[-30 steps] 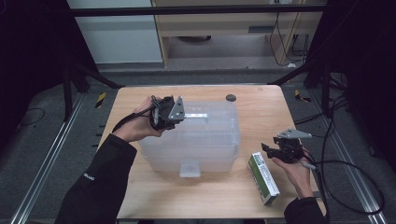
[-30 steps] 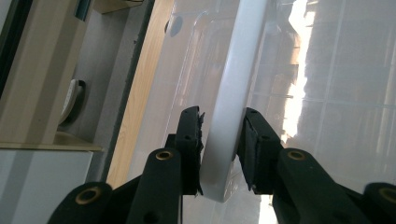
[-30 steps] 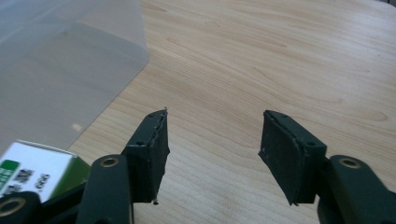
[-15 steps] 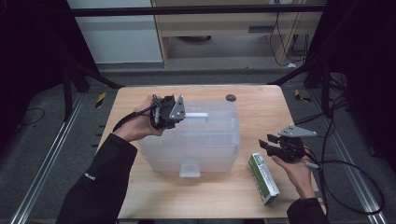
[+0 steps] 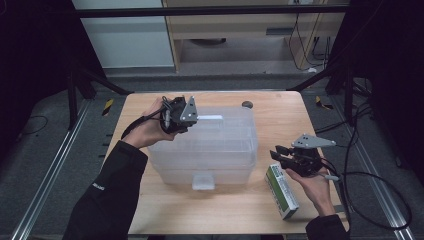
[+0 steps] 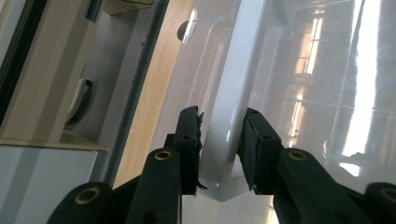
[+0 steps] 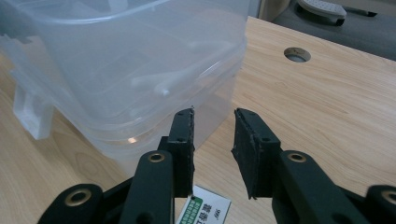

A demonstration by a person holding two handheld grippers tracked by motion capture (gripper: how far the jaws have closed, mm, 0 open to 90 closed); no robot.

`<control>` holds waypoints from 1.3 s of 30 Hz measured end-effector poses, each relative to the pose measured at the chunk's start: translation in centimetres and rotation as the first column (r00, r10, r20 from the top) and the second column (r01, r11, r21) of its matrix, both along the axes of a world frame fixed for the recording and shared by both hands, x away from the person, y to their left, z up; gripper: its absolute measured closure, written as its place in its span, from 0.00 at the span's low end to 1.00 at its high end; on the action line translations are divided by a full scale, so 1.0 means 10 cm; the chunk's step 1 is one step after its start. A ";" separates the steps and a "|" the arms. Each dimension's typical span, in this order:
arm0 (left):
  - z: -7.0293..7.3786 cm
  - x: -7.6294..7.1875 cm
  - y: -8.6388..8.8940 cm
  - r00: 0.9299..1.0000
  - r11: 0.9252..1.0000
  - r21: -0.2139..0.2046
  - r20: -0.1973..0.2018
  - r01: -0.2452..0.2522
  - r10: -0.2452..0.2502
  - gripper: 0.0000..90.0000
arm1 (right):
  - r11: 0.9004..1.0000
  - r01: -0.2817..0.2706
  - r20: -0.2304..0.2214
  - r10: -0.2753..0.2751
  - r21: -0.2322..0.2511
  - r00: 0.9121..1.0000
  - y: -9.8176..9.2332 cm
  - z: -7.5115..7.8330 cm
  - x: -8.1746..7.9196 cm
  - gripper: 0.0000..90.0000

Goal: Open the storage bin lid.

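Clamping the clear storage bin's (image 5: 210,150) white handle (image 6: 229,135), the left gripper (image 6: 219,140) steadies it while the right gripper's (image 7: 212,135) fingers (closing, empty) leave the green box (image 5: 282,190) unpacked.

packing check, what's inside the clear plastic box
Through the translucent walls of the clear plastic box nothing shows inside. The lid, held by the left claw, hides part of the interior.

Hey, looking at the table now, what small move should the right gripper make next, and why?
Probably lower the right gripper back onto the green-and-white box and take hold of it. Its jaws have just been closing with nothing between them, and it hovers above the box's far end. The left gripper grips the white handle on the clear bin's lid, so the bin looks ready to open.
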State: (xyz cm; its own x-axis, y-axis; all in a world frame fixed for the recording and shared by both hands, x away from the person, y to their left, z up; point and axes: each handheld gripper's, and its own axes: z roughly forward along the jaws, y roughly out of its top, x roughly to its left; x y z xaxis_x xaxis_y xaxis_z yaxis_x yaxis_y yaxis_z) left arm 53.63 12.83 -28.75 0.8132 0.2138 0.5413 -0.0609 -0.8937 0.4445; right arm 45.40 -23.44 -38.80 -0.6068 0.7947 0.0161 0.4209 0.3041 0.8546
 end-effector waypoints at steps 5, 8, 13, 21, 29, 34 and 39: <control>0.01 0.02 0.01 1.000 1.000 -0.017 0.002 -0.012 0.012 0.77 | 1.000 -0.009 -0.012 0.009 0.007 1.000 0.00 0.00 -0.01 0.81; 0.02 0.04 0.01 1.000 0.999 -0.028 0.006 -0.018 0.018 0.76 | 1.000 -0.023 -0.026 0.023 0.011 0.999 0.01 0.00 -0.03 0.86; 0.04 0.08 0.02 0.999 0.998 -0.052 0.011 -0.032 0.032 0.76 | 0.999 -0.038 -0.038 0.038 0.015 0.999 0.02 0.00 -0.04 0.93; 0.07 0.14 0.02 0.998 0.995 -0.076 0.023 -0.059 0.061 0.74 | 0.997 -0.074 -0.072 0.076 0.029 0.995 0.05 -0.02 -0.05 1.00; 0.10 0.22 0.03 0.996 0.991 -0.107 0.026 -0.085 0.088 0.73 | 0.996 -0.090 -0.074 0.091 0.022 0.993 0.09 -0.04 -0.05 1.00; 0.12 0.27 0.02 0.995 0.988 -0.117 0.027 -0.096 0.100 0.72 | 0.995 -0.098 -0.069 0.100 0.029 0.993 0.12 -0.05 -0.05 1.00; 0.13 0.32 0.03 0.993 0.985 -0.137 0.025 -0.109 0.114 0.72 | 0.993 -0.110 -0.054 0.112 0.036 0.992 0.17 -0.05 -0.06 1.00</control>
State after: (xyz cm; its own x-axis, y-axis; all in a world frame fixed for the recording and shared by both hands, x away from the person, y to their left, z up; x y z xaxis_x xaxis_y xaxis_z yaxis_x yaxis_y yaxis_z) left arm 56.80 13.09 -27.42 0.7624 0.3749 0.5274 0.0192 -0.8278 0.5607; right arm 44.82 -21.72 -39.25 -0.6887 0.7208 0.0780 0.4338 0.3235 0.8409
